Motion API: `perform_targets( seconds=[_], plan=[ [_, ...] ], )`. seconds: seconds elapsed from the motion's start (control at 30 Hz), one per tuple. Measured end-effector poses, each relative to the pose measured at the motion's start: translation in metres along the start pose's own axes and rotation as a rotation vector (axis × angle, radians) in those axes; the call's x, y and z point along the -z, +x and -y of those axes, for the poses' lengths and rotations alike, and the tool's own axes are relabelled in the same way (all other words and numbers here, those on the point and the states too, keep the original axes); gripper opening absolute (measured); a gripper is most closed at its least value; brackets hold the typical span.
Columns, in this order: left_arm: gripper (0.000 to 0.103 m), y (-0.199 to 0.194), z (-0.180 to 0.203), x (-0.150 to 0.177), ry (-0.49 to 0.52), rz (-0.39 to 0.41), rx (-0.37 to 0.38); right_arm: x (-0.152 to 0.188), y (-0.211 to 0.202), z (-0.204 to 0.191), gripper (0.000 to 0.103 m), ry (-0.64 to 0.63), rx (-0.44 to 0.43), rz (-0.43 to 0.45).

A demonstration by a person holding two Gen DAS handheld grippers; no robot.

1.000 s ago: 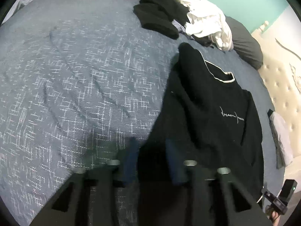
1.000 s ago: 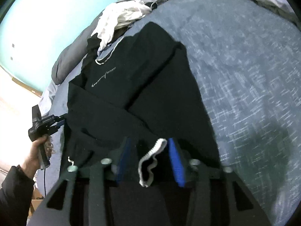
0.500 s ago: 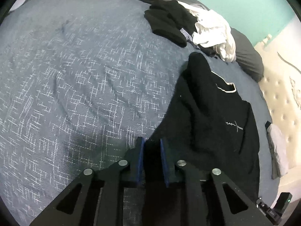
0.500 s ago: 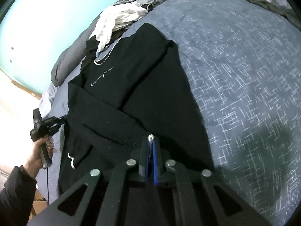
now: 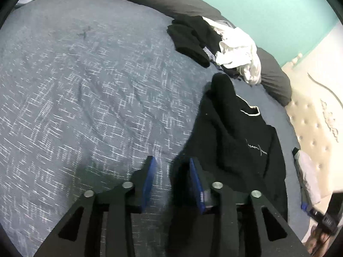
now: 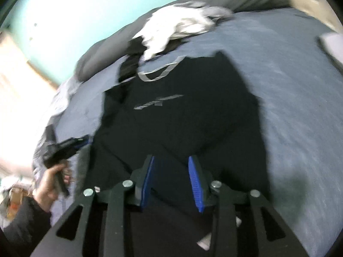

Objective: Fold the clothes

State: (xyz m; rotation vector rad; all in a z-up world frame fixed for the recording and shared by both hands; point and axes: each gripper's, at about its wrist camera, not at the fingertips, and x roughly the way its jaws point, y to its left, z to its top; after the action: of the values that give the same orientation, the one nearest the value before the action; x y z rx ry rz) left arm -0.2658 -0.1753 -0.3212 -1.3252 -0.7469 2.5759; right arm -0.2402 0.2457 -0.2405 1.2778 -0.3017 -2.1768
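Left gripper: the blue-padded fingers stand apart and the jaws are opening. Nothing is clamped between them; the gap shows blue-grey bedspread and the dark edge of the black sweatshirt just beside the right-hand pad.

Right gripper: the fingers also stand apart, jaws opening, above the lower part of the black sweatshirt. No fabric is pinched between the pads. This view is motion-blurred.

The sweatshirt lies spread on the bed, neckline away from the grippers. A pale trim outlines the collar, and a small light script mark sits on the chest. One sleeve appears folded across the body.

Beyond the collar, a pile of unfolded clothes rests on the bedspread: white garments against black ones. A dark grey pillow lies behind the pile, against a teal wall.

In the right wrist view, the person's left hand grips the handle of the left gripper at the left edge of the sweatshirt.
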Motion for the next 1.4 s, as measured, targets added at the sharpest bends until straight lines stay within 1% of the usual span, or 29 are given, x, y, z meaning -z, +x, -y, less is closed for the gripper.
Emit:
perform_targets(
  seconds=[0.07,0.17,0.23,0.33,0.47,0.5,0.53,0.57,0.6,0.77,0.97,1.03,1.1,1.17,1.3,1.4],
  plan=[
    [0.04,0.001,0.002,0.001,0.002,0.011,0.009,-0.022,0.02,-0.02,0.034,-0.034,-0.04,-0.032],
    [0.041,0.003,0.002,0.001,0.007,0.022,0.013,-0.051,0.048,-0.049,0.034,-0.093,-0.063,-0.062],
    [0.044,0.005,0.0,0.001,0.001,0.019,0.014,-0.07,0.067,-0.066,0.034,-0.127,-0.084,-0.08],
    [0.045,0.006,-0.003,0.001,0.005,0.021,0.017,-0.091,0.096,-0.084,0.036,-0.123,-0.121,-0.119],
    [0.045,0.008,-0.004,0.0,0.02,0.026,0.019,-0.121,0.132,-0.115,0.036,-0.175,-0.094,-0.146],
    [0.045,0.008,-0.004,0.0,0.023,0.025,0.02,-0.126,0.139,-0.122,0.038,-0.19,-0.088,-0.149],
    [0.045,0.009,-0.005,0.0,0.016,0.023,0.03,-0.132,0.146,-0.128,0.041,-0.204,-0.083,-0.151],
    [0.045,0.01,-0.005,0.0,0.015,0.021,0.034,-0.137,0.154,-0.134,0.046,-0.22,-0.074,-0.153],
    [0.045,0.011,-0.005,0.0,0.017,0.02,0.036,-0.14,0.161,-0.139,0.047,-0.233,-0.068,-0.156],
    [0.045,0.013,-0.007,0.0,0.026,0.014,0.044,-0.156,0.203,-0.162,0.047,-0.289,-0.054,-0.187],
    [0.045,0.014,-0.006,0.001,0.027,0.008,0.038,-0.153,0.242,-0.184,0.047,-0.372,-0.032,-0.232],
    [0.045,0.015,-0.007,0.001,0.02,0.004,0.043,-0.151,0.25,-0.189,0.042,-0.396,-0.023,-0.239],
    [0.045,0.016,-0.006,0.001,0.029,0.001,0.038,-0.148,0.258,-0.194,0.023,-0.431,-0.003,-0.254],
    [0.045,0.017,-0.006,0.002,0.029,-0.001,0.04,-0.147,0.263,-0.193,0.007,-0.453,0.026,-0.257],
    [0.045,0.017,-0.007,0.002,0.031,-0.009,0.044,-0.154,0.252,-0.181,0.005,-0.417,-0.007,-0.206],
    [0.045,0.019,-0.007,0.003,0.029,-0.012,0.044,-0.161,0.243,-0.156,0.005,-0.337,-0.017,-0.168]
  ],
)
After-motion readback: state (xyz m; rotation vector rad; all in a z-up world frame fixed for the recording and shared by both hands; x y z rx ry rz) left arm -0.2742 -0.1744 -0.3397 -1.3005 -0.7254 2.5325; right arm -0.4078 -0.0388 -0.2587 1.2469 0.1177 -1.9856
